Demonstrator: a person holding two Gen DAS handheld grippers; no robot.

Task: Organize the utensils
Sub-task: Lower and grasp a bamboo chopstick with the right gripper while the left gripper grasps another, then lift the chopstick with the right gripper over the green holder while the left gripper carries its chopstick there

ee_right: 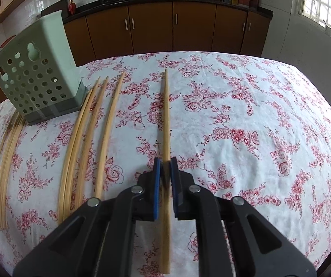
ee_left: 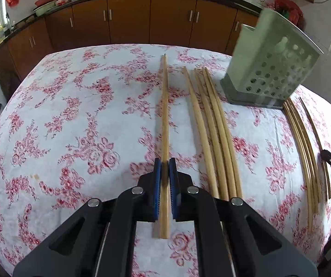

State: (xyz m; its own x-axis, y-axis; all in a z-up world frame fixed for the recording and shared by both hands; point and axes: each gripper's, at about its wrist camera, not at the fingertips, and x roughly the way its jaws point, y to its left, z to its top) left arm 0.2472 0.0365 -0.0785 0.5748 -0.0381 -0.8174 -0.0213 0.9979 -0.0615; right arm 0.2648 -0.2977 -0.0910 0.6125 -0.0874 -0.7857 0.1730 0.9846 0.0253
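I am working at a desk [ee_left: 50, 115] covered with a white cloth printed with red roses. My left gripper [ee_left: 165, 161] is clenching a wooden chopstick [ee_left: 164, 124] between its blue pads [ee_left: 157, 184]; the stick is running straight ahead between the fingers, its far tip pointing toward the brown cabinets [ee_left: 128, 20] at the back. Just to its right, three loose chopsticks [ee_left: 213, 138] are lying side by side on the cloth. Beyond them, a pale green perforated utensil holder [ee_left: 269, 67] is sitting on the desk, looking tilted in this view, and a further bundle of chopsticks [ee_left: 303, 150] is lying to the right of its base.

My right gripper [ee_right: 165, 161] is likewise grasping a second chopstick [ee_right: 166, 115] between its blue pads [ee_right: 156, 184], the stick pointing forward over the cloth. In the right wrist view, the loose chopsticks [ee_right: 91, 138] are lying to the left of it, well apart, with the holder [ee_right: 36, 76] standing at the far left and the bundle [ee_right: 6, 161] beside its base. I cannot tell whether either held stick is touching the cloth.
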